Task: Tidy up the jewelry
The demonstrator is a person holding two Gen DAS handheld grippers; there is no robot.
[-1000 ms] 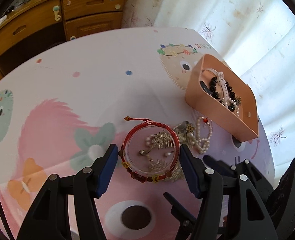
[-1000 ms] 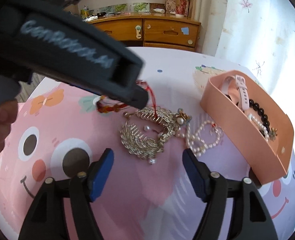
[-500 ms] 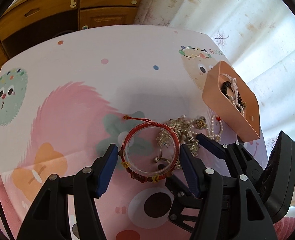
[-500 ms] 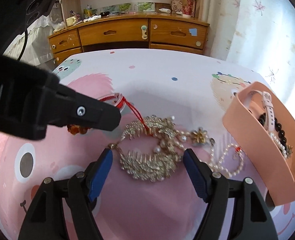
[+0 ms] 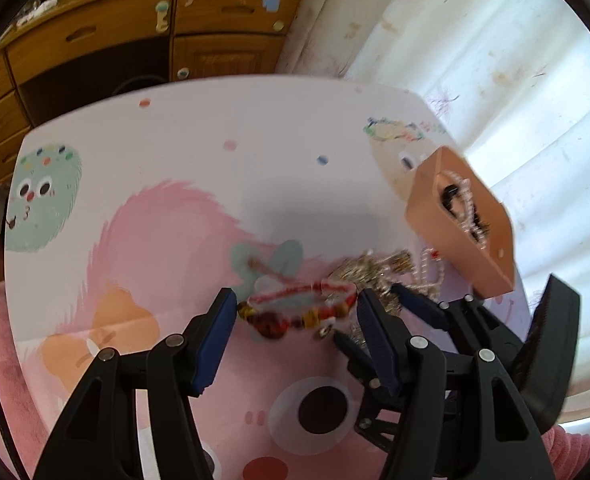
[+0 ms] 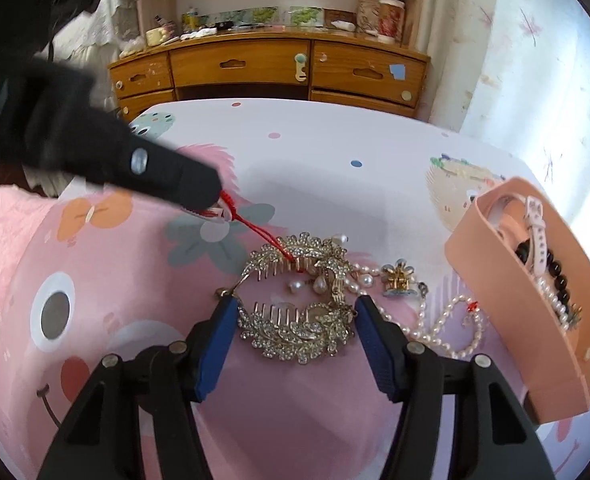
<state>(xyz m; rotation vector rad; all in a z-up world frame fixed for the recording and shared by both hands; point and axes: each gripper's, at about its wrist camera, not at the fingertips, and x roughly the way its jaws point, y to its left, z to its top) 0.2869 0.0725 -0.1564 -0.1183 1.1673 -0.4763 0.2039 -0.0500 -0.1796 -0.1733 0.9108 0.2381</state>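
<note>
My left gripper (image 5: 297, 310) is shut on a red beaded bracelet (image 5: 301, 308) and holds it above the table; its red cord (image 6: 255, 232) trails down to the jewelry pile. My right gripper (image 6: 295, 330) is open and straddles two gold rhinestone hair combs (image 6: 295, 334) lying on the cloth. A pearl necklace (image 6: 451, 320) and a small flower clip (image 6: 399, 280) lie to the right of the combs. The peach box (image 6: 507, 320) at the right holds a pink watch, black beads and pearls; it also shows in the left wrist view (image 5: 447, 232).
A cartoon-print tablecloth (image 6: 315, 152) covers the table. A wooden dresser (image 6: 271, 68) stands behind it and a white curtain (image 6: 535, 60) hangs at the right. The left gripper's black body (image 6: 95, 152) reaches in from the left of the right wrist view.
My left gripper has lifted and tilted the bracelet up off the pile, its cord pulled taut. My right gripper has moved in around the hair combs.
</note>
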